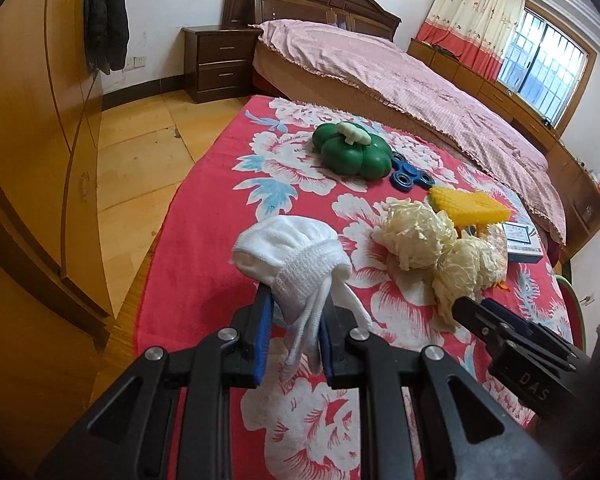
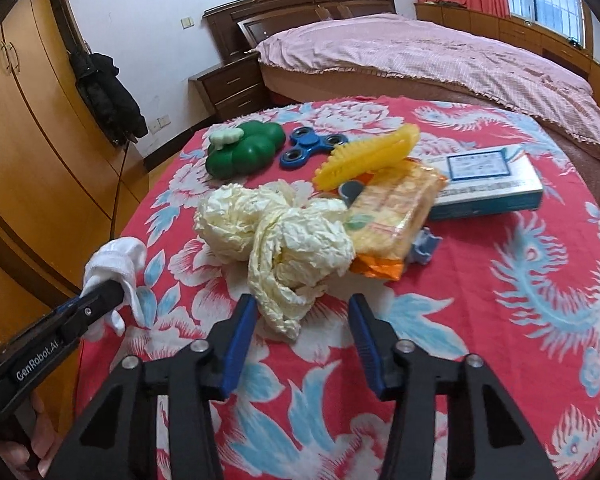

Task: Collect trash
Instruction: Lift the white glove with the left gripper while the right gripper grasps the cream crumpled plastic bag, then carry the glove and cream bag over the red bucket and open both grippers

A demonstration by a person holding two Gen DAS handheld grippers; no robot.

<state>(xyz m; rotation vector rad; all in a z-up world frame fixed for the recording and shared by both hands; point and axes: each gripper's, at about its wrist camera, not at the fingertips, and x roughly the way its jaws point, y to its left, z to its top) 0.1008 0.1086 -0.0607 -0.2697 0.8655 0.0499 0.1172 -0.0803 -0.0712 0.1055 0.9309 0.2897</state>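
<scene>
The crumpled cream-yellow paper wads (image 2: 276, 240), two balls lying touching each other on the red floral cloth-covered table (image 2: 480, 320), sit just ahead of my right tongs (image 2: 302, 312); the nearer wad's tail reaches down between the two blue-padded fingers, which I see spread wide with nothing pinched. From the left wrist view the same wads (image 1: 432, 248) lie ahead and to the right of my left tongs (image 1: 296, 316), which are pinching a white knitted cotton glove (image 1: 296, 264) bunched up above the fingertips, its fingers dangling between the pads. In the right view that glove (image 2: 116, 272) hangs at the table's left edge. Beyond the wads, touching them on the right, lies an orange-and-yellow plastic snack packet (image 2: 396, 216), with a yellow ridged plastic toy (image 2: 364, 156) resting on it. Farther ahead are a green plastic toy pepper (image 2: 244, 152) and a blue fidget spinner (image 2: 312, 146), just beside each other. A white-and-teal cardboard box (image 2: 488, 184) lies to the right.
</scene>
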